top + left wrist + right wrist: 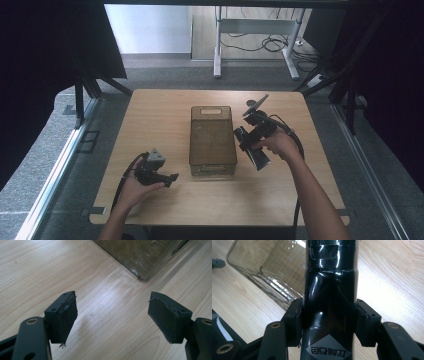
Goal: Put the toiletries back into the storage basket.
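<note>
My right gripper (328, 322) clamps a glossy black bottle (329, 290) beside the clear bin (212, 142); my left gripper (112, 317) rests wide open, empty, on the table (300, 190).

Between my right gripper (329, 322) jaws I see a glossy black plastic bottle (329, 290), smooth, with a matt paper label. Beyond the jaws, the bin (269, 272) is clear smoky plastic. Under them, the table (37, 270) is pale matt wood grain.

Bare wooden table (165, 195); beyond it, white desk frame (255, 30), floor cables (260, 45).
</note>
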`<state>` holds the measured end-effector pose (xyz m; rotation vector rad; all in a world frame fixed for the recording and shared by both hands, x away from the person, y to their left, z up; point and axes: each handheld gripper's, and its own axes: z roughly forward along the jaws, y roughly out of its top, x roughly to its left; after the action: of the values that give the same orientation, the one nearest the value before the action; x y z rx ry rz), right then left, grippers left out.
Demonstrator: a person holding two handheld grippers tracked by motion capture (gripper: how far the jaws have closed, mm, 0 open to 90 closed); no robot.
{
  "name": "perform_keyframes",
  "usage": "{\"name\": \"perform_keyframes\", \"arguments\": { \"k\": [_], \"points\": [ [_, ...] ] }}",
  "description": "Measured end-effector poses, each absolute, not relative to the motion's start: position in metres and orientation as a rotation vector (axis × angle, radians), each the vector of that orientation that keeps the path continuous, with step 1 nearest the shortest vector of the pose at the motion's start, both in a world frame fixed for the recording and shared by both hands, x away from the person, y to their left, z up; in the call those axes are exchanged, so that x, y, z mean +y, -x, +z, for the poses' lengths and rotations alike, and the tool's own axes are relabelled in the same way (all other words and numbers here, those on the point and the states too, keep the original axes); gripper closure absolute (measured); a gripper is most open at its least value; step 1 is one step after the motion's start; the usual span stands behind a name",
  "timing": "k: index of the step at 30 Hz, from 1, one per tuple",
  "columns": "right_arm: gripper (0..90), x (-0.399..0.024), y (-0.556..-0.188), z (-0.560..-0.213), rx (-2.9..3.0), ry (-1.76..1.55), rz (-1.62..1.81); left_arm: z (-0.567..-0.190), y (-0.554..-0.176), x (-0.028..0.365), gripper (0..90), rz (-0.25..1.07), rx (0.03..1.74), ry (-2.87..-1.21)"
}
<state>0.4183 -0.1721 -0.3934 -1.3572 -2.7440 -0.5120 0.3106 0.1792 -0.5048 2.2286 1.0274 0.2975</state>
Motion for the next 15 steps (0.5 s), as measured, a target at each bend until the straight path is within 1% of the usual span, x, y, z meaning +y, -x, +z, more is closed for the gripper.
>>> {"name": "perform_keyframes", "arguments": {
  "k": [15],
  "points": [
    [47.3, -0.154, -0.43, -0.393, -2.739, 1.343, -0.522, -0.506, -0.311, 0.177, 23.8, 0.291, 1.021, -2.239]
  ]
}}
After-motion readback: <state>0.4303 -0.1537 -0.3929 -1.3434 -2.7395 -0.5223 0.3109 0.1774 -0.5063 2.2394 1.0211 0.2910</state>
